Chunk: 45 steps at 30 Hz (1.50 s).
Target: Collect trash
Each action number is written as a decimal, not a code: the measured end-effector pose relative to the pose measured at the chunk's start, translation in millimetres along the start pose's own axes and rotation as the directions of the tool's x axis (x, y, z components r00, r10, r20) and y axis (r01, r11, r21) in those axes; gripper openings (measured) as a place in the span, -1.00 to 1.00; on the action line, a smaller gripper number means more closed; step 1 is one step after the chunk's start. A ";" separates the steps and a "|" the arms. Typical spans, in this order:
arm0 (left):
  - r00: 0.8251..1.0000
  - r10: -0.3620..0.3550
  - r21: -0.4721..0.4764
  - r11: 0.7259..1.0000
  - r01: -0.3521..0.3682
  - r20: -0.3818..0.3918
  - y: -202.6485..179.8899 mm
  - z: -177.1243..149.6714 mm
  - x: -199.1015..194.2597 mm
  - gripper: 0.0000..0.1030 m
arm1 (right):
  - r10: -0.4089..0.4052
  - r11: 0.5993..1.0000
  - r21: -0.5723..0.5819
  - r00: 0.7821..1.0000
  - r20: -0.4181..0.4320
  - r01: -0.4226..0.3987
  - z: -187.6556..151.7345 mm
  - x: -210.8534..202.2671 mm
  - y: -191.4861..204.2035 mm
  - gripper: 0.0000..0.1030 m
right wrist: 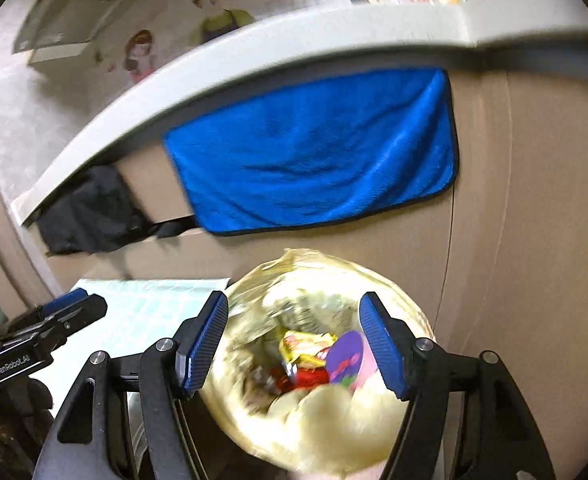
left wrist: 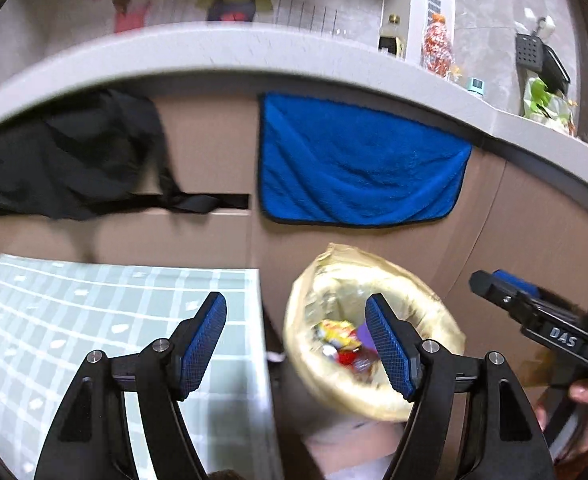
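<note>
We've got both tools over the round bin lined with a yellowish translucent plastic bag (right wrist: 314, 360), and that's where the trash is: a crumpled yellow and red snack wrapper (right wrist: 306, 346) and a purple-lidded pink cup (right wrist: 348, 358) lie down inside it. Our left tool (left wrist: 296, 344) stands spread and empty, straddling the bin's rim nearest the pale green checked mat (left wrist: 94, 320), and our right tool (right wrist: 294, 342) gapes empty right above the bin's mouth, a sensible place for dropping. Beyond the bin a blue fleece towel (right wrist: 314, 152) hangs below the grey worktop (left wrist: 214, 52) edge, clear of us.
</note>
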State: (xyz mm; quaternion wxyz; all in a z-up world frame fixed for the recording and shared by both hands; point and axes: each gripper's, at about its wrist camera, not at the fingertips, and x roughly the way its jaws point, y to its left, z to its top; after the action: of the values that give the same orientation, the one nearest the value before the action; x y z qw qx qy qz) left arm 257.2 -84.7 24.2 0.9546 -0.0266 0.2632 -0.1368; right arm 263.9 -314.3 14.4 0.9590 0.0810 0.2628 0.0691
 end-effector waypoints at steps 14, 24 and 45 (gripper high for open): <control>0.972 0.234 0.018 0.972 -0.234 -0.005 8.2 -95.9 -131.9 0.40 | 0.097 0.985 -0.146 0.995 0.007 -0.095 -101.1 -111.8 94.7 0.28; 0.965 0.254 -0.008 0.967 -0.254 0.062 13.8 -123.5 -196.5 0.40 | 0.045 0.981 -0.193 0.997 0.057 -0.033 -141.3 -158.8 123.3 0.28; 0.945 0.294 -0.081 0.955 -0.285 0.145 29.9 -126.5 -243.4 0.40 | 0.040 0.983 -0.183 0.996 0.085 -0.023 -142.2 -188.1 140.4 0.28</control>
State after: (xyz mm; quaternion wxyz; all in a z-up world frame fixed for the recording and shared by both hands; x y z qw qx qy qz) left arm -0.4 13.7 32.2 0.9807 -0.0262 0.1929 0.0152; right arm 17.7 -193.1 13.3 0.9718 0.0001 0.2114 0.1043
